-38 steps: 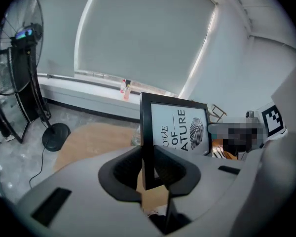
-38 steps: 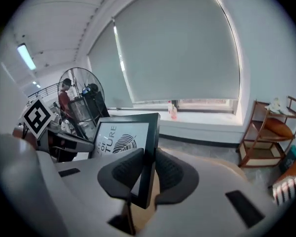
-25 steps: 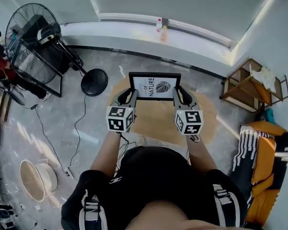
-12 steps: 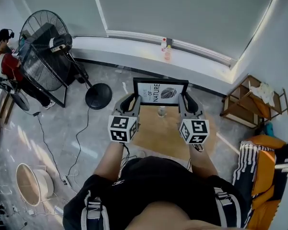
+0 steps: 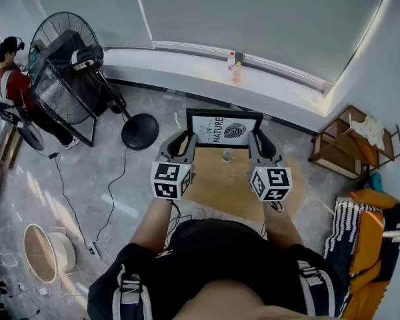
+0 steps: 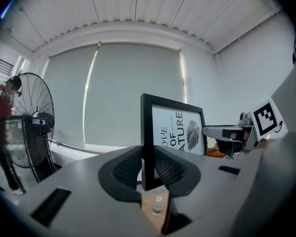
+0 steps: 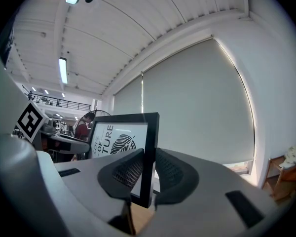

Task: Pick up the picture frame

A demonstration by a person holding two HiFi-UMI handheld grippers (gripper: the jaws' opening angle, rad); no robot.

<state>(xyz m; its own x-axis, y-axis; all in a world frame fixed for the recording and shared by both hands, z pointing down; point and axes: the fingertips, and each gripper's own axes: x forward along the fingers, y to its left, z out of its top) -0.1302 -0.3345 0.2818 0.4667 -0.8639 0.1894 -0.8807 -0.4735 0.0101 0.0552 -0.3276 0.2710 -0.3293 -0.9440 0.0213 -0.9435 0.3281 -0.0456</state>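
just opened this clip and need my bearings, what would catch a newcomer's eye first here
First comes the black picture frame with its leaf print, at the centre of the head view, clamped at its side edges by the left gripper and the right gripper. Under it lies a round wooden table with a small bottle, and a big standing fan fills the upper left.
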